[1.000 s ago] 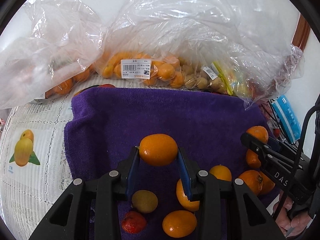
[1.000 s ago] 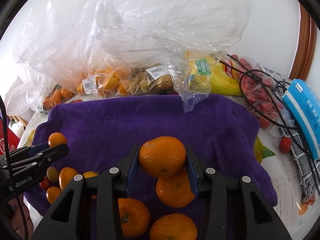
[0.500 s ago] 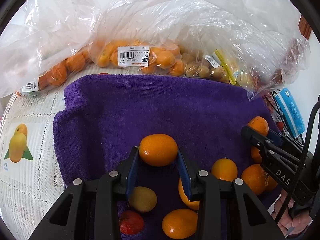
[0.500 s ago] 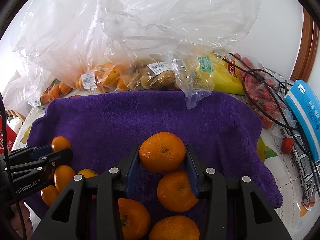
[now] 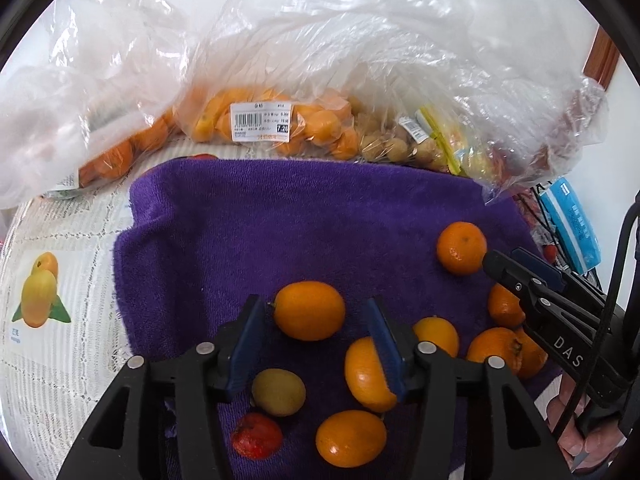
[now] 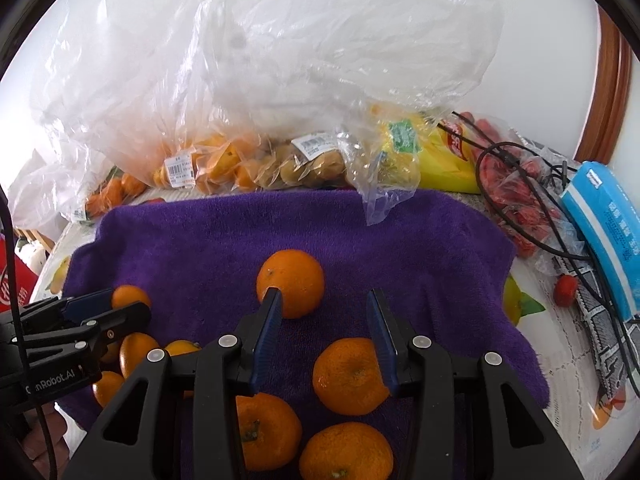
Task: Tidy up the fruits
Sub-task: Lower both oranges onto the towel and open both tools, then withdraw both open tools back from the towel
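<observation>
A purple towel [image 5: 304, 216] covers the table; it also shows in the right wrist view [image 6: 280, 228]. My left gripper [image 5: 314, 312] is open, with an oval orange kumquat [image 5: 309, 310] lying loose on the towel between its blue pads. More kumquats [image 5: 351, 438], a yellow-green fruit [image 5: 279, 392] and a red fruit [image 5: 257, 436] lie close below. My right gripper [image 6: 323, 308] is open; a round mandarin [image 6: 291, 283] rests on the towel at its left fingertip, seen also in the left wrist view [image 5: 461, 248]. Three other mandarins [image 6: 350, 376] lie under the right gripper.
Clear plastic bags of fruit [image 5: 304, 128] line the back of the towel [image 6: 248, 168]. A yellow packet [image 6: 440, 160], a bag of red fruit [image 6: 516, 188], black cables and a blue box [image 6: 608, 232] lie at the right. A lace tablecloth [image 5: 52, 320] lies left.
Both grippers have opened and let go: the kumquat now rests on the towel between the left pads, the mandarin lies by the right gripper's left pad. Both grippers drew back slightly.
</observation>
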### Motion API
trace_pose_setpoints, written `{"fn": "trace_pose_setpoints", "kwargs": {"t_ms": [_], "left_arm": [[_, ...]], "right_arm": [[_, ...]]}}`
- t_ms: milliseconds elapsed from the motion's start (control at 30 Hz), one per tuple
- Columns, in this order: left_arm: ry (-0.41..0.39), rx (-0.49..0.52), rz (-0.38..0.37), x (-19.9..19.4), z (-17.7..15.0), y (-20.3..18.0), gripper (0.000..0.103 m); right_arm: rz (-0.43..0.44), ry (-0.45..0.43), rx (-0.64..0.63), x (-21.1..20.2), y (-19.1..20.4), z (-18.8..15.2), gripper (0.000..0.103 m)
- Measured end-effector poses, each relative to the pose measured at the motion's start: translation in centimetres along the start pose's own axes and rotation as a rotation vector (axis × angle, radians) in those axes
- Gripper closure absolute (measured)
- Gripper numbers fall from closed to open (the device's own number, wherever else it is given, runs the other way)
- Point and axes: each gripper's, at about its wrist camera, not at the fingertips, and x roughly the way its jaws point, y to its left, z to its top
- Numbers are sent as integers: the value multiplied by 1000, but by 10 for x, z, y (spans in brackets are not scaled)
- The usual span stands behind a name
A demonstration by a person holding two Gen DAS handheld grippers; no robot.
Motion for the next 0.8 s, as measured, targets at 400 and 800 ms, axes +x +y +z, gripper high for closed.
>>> {"fn": "trace_pose_setpoints", "kwargs": {"t_ms": [400, 800], "left_arm": [[-86, 10, 31, -68, -10, -11, 37], [-196, 44, 50, -180, -49, -36, 21]], "right_arm": [[-45, -67, 14, -67, 1, 1, 45], [-75, -129, 48, -192, 4, -23, 32]]}}
